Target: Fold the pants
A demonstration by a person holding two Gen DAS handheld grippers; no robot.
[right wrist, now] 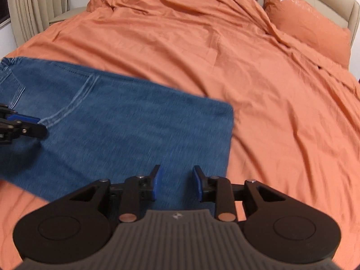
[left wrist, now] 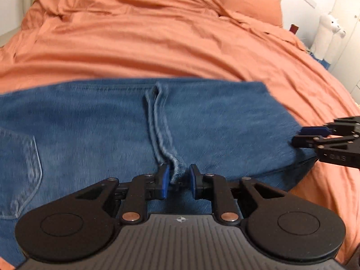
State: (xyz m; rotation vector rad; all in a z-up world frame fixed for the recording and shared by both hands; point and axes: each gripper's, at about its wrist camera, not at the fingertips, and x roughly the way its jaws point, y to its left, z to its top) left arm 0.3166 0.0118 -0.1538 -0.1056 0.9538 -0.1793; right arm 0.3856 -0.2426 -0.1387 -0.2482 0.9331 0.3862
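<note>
Faded blue denim pants (left wrist: 135,130) with paler stitched seams lie across a plain burnt-orange bedspread (right wrist: 202,56). A matching orange pillow (right wrist: 308,24) sits upper right beside a beige headboard (right wrist: 353,13). Both black tongs carry bright blue pads (right wrist: 157,182).

No text here is clear enough to read.

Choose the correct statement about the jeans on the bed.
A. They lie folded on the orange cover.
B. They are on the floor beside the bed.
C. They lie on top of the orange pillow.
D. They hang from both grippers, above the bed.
A: the jeans lie as a flat folded block on the orange cover, well short of the pillow.
</note>
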